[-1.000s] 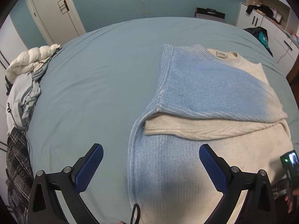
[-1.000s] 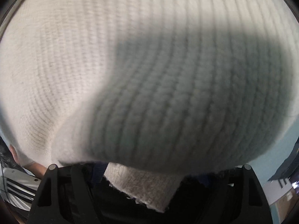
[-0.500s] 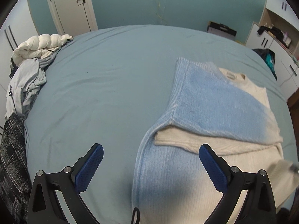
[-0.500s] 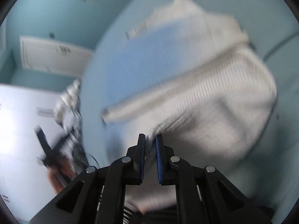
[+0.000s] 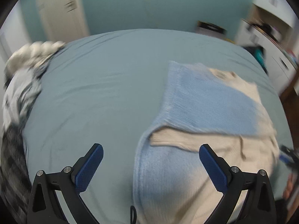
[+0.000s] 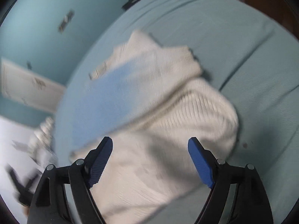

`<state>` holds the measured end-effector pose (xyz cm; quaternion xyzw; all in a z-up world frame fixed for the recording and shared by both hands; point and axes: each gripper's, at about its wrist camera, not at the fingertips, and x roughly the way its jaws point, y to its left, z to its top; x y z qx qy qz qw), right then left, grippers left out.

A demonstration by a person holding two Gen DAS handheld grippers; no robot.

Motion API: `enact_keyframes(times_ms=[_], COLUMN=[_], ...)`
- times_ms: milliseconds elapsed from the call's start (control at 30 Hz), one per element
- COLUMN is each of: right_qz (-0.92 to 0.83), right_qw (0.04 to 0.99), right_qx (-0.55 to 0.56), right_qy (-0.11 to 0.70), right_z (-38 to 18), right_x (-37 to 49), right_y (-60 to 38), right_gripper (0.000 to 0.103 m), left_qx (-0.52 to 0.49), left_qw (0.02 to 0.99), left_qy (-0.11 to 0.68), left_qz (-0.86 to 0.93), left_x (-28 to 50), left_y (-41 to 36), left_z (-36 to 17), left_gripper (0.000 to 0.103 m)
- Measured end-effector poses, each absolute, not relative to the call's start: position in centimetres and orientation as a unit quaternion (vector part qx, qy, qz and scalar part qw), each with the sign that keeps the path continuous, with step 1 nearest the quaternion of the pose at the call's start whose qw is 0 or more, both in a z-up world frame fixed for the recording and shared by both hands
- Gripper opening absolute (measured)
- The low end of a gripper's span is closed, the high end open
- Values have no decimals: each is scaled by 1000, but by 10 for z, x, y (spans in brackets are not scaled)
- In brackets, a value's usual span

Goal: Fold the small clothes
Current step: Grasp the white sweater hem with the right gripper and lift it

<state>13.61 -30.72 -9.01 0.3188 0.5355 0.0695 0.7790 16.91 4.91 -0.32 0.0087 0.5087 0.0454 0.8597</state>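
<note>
A blue-and-cream knit sweater lies partly folded on the teal bed, sleeves laid across its body. My left gripper is open and empty, hovering above the sweater's near left edge. In the right wrist view the sweater lies flat on the bed, and my right gripper is open and empty just above its near cream part. The right gripper also shows blurred at the left wrist view's right edge.
A heap of other clothes lies along the bed's left edge. A white door and teal wall stand behind the bed. White cabinets stand at the far right.
My right gripper has let go of the cream sweater part, opened wide and pulled back. The sweater now lies flat. My left gripper has lifted and tilted, staying open.
</note>
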Motion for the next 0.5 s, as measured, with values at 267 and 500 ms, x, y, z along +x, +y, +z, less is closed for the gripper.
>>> enact_keyframes(times_ms=[267,500], right_qz=[133,72], right_qw=[789,756], right_qx=[122,-40], right_qy=[587,649], right_z=[-91,-166], right_x=[154,196], right_y=[-199,-140], right_gripper=[81,67], left_qx=[238,209], left_qw=[795,805], left_qy=[557,555], left_qz=[-29,-27], left_x=[142,128], left_y=[12,22], left_z=[-25,-20], left_gripper=[103,103])
